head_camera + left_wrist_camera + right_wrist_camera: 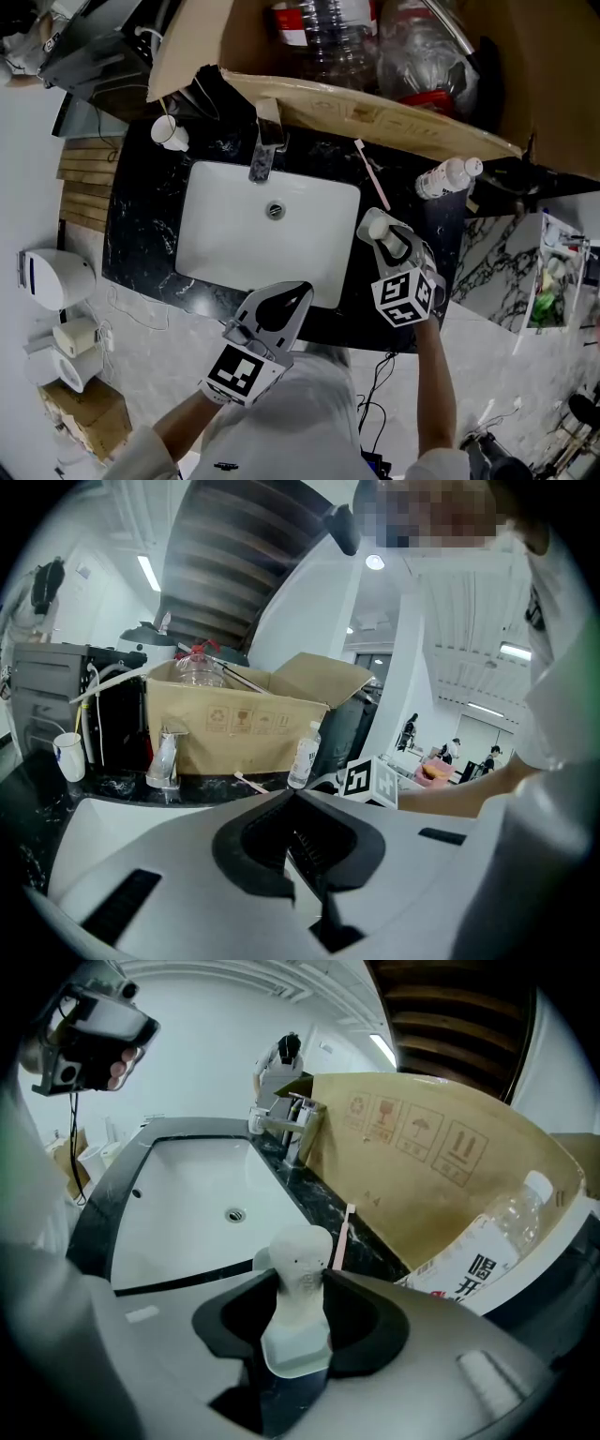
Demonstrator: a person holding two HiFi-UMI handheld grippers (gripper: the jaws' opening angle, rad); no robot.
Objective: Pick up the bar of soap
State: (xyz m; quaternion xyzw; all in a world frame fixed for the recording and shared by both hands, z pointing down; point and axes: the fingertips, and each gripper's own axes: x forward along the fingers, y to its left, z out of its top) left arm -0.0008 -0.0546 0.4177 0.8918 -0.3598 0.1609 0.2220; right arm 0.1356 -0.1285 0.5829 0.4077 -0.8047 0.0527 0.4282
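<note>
The bar of soap point(302, 1269) is white and rounded, and it stands between the jaws of my right gripper point(302, 1283), whose jaw tips press on both of its sides. Under it shows a pale dish point(292, 1352). In the head view the soap point(379, 228) and my right gripper point(389, 236) are over the black counter point(141, 216), just right of the white sink point(225, 234). My left gripper point(300, 292) hovers at the sink's near edge, jaws together and empty. Its own view shows the left gripper point(292, 794) with its tips meeting.
A steel faucet point(265, 141) stands behind the sink, in front of a large cardboard box point(375, 112) of plastic bottles. A pink toothbrush point(372, 173) and a lying bottle point(448, 176) are on the counter at the right. A white cup point(171, 134) sits at the back left.
</note>
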